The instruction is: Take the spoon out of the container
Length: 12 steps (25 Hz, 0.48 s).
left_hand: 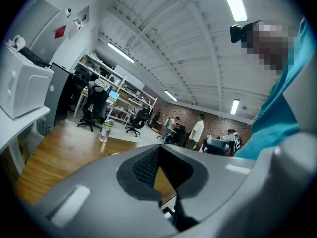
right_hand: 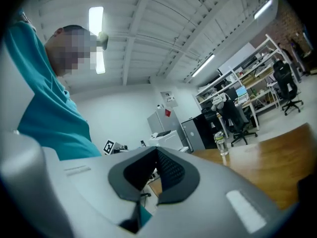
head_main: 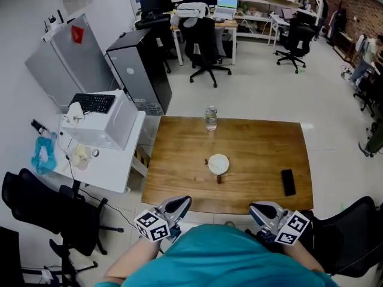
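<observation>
Both shut & empty, left hand-held gripper [head_main: 182, 202] & right hand-held gripper [head_main: 256, 208] are hanging back; going in closed is risking shoving container [head_main: 218, 163], missing spoon [head_main: 219, 178]

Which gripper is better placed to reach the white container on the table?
Left, only slightly. The left gripper and right gripper are shut and empty at the table's near edge, the container about midway between them. The left one's tip looks a little nearer, and the phone lies on the right side.
</observation>
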Available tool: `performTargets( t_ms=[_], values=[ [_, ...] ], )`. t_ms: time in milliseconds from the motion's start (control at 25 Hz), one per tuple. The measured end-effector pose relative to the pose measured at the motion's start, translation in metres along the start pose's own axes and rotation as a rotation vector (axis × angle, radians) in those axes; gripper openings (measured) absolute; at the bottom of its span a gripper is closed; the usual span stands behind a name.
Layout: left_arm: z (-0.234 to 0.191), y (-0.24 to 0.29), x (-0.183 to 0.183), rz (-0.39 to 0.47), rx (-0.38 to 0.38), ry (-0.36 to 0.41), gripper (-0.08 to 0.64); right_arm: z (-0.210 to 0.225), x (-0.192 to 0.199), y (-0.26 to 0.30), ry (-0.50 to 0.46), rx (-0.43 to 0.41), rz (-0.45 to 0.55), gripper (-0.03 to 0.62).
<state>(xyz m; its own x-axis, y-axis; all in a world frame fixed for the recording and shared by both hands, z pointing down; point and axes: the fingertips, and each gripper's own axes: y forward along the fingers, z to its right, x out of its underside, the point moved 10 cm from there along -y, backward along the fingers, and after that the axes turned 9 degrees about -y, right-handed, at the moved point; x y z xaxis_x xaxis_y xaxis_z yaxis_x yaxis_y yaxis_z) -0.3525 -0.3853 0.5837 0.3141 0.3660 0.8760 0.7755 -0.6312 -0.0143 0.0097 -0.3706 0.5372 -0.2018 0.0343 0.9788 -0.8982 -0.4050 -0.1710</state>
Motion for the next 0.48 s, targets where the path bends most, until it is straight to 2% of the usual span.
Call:
performTargets(
  t_ms=[160, 200, 320, 480],
  values=[
    [-0.036, 0.082, 0.027, -0.105, -0.098, -0.001, 0.000, 0.085, -0.007, -0.022, 0.003, -0.084, 0.027, 0.002],
    [-0.053, 0.101, 0.035, -0.139, -0.121, -0.032, 0.012, 0.105, -0.003, -0.025, 0.009, -0.098, 0.024, 0.002],
    [-0.111, 0.145, 0.047, -0.225, -0.192, -0.170, 0.115, 0.150, 0.009, -0.024, 0.047, -0.107, 0.006, 0.002],
    [-0.193, 0.184, 0.054, -0.310, -0.290, -0.268, 0.219, 0.178, 0.025, -0.010, 0.066, -0.082, -0.016, 0.002]
  ],
)
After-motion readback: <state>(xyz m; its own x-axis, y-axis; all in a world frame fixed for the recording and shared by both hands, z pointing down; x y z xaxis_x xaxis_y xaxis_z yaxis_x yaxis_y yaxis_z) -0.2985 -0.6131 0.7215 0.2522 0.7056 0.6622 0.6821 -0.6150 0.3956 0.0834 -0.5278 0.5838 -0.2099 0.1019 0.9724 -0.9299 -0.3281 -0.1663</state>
